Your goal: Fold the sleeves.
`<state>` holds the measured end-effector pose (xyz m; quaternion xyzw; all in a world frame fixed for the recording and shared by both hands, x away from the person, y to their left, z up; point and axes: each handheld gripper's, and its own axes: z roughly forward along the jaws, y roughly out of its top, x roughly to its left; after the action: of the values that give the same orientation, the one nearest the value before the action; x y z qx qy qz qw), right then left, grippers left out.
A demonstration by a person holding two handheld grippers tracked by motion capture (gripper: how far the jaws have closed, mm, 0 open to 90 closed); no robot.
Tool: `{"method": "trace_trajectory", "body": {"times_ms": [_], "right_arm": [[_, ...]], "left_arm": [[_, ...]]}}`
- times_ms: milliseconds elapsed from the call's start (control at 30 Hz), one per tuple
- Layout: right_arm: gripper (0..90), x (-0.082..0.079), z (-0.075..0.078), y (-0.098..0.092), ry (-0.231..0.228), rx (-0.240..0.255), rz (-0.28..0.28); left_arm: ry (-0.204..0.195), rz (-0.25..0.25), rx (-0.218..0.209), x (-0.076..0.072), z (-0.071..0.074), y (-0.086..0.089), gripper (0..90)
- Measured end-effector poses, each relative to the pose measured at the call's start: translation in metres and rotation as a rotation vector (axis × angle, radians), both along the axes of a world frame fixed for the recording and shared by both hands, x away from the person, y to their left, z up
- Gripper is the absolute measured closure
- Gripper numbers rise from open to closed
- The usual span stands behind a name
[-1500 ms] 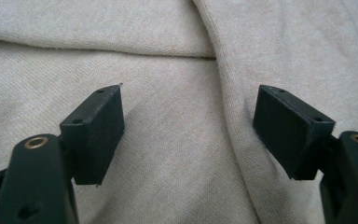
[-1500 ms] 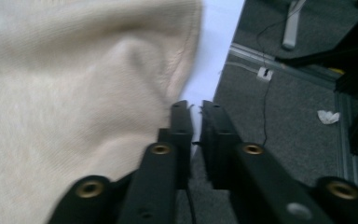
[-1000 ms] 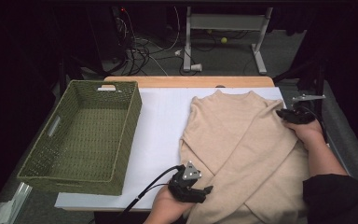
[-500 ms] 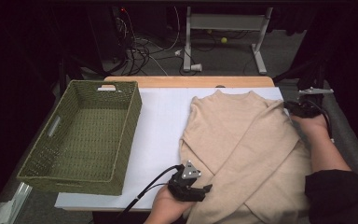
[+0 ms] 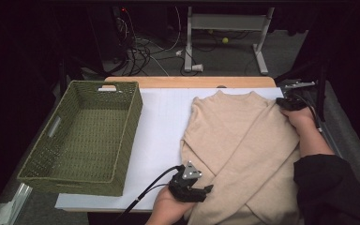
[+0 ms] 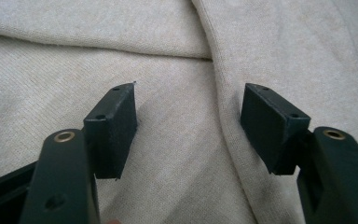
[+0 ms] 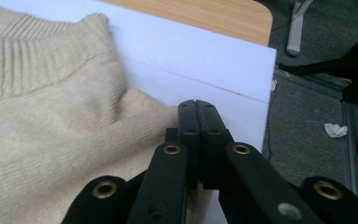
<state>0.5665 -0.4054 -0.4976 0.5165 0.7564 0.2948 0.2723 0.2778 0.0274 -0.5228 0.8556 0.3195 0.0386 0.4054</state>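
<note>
A beige knit sweater (image 5: pixel 243 150) lies flat on a white sheet (image 5: pixel 159 122), its sleeves folded across the body. My left gripper (image 5: pixel 205 191) rests at the sweater's near left edge. In the left gripper view it (image 6: pixel 189 121) stands open just above the knit (image 6: pixel 177 46), and a folded sleeve edge runs between the pads. My right gripper (image 5: pixel 283 103) sits at the sweater's far right shoulder. Its jaws (image 7: pixel 196 112) have just closed flush together, with the shoulder's edge (image 7: pixel 51 130) bunched against the left jaw and no fabric visible between the tips.
A green woven basket (image 5: pixel 122 140) stands on the left of the table, with nothing in it. The wooden table edge (image 5: pixel 192 82) runs behind the sheet. Beyond the table's right side lie the floor and a black stand (image 7: pixel 354 88).
The right hand and its gripper have shifted a little toward the far edge of the table, along the shoulder. The left hand and the sweater's body look unchanged.
</note>
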Motion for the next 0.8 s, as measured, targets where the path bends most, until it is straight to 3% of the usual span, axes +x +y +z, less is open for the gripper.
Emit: {"method": "trace_trajectory", "body": {"times_ms": [100,200,233,300,367,533,667,800], "right_arm": [[85.0,-0.013,0.009,-0.004,-0.034,0.000,0.010],[82.1,-0.042,0.023,-0.013,-0.083,0.044,0.038],[82.1,-0.042,0.023,-0.013,-0.083,0.044,0.038],[81.2,-0.066,0.027,-0.020,-0.106,0.065,0.049],[78.7,-0.093,0.029,-0.027,-0.112,0.054,0.054],[72.5,-0.153,0.026,-0.042,-0.120,0.067,0.021],[69.5,-0.197,0.017,-0.043,-0.104,0.086,-0.001],[65.3,-0.241,0.005,-0.040,-0.083,0.101,-0.030]], "left_arm": [[0.010,0.001,-0.006,0.001,0.001,0.002,33.7],[-0.012,0.082,0.026,0.002,0.003,0.012,33.5],[-0.012,0.082,0.026,0.002,0.003,0.012,33.5],[0.027,0.128,-0.008,0.007,0.003,0.024,33.5],[0.001,0.153,0.046,0.009,0.005,0.028,32.9],[-0.027,0.131,0.117,0.009,0.006,0.035,29.9],[-0.049,0.113,0.162,0.006,0.005,0.037,29.8],[-0.059,0.122,0.133,0.001,0.001,0.048,27.1]]}}
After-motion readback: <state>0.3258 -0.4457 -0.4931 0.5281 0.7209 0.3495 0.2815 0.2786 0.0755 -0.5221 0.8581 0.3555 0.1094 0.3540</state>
